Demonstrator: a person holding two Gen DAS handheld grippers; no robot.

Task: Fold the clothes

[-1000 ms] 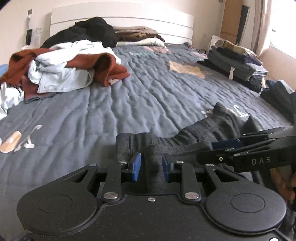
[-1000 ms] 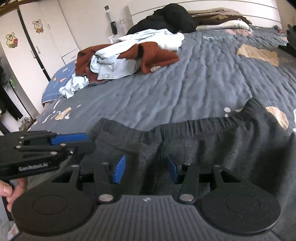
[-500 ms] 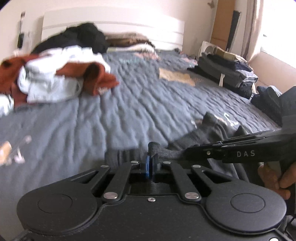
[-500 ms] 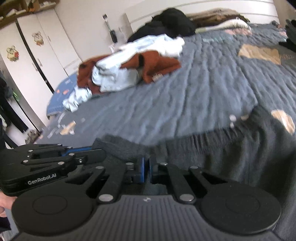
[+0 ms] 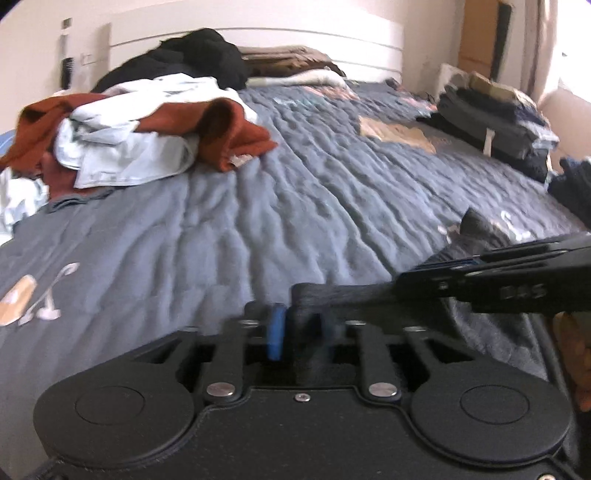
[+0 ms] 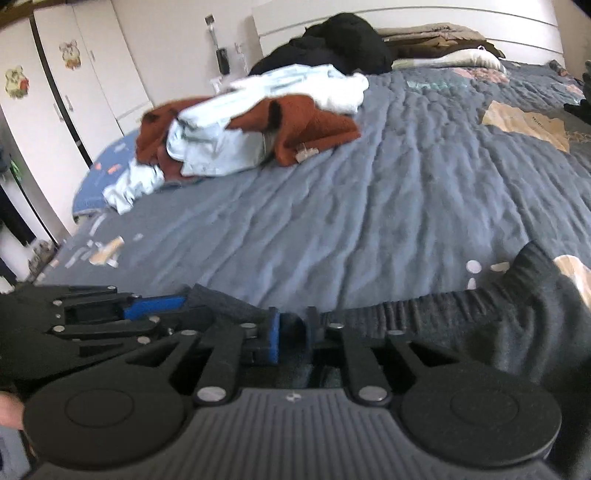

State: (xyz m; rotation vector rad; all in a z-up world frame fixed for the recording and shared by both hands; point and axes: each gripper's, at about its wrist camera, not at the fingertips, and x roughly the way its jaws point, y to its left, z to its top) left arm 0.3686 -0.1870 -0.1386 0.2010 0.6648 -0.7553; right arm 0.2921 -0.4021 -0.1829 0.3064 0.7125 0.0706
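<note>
Bed [image 5: 295,206] fills most of both views, covered in a rumpled grey-blue quilt with a few pale printed patches. Up near the white headboard [image 5: 258,35] sits a messy pile of clothes [image 5: 147,129]: rust-brown knit tangled up with pale blue and white pieces, and a black heap behind it. Over on the far right edge in the left wrist view there's a neat stack of dark folded clothes [image 5: 495,114]. White wardrobe doors [image 6: 66,92] with cartoon stickers show at the left of the right wrist view.

The thing being worked on is the dark grey sweatpants [image 6: 517,325], lying at the near edge of the bed right under both tools. The fabric is a charcoal, slightly fuzzy knit, and the ribbed elastic waistband runs across the right wrist view, bunched and wrinkled, with one corner sticking up in a little peak at the right.

Left gripper [image 5: 299,328] has its jaws partly apart after just opening up, with a fold of the grey fabric standing between the blue pads; it's blurry, so I can't tell if the pads press on it. Right gripper [image 6: 291,332] has just been opening too, narrow gap, with waistband cloth in between, and again I can't tell whether it's pinched.
</note>
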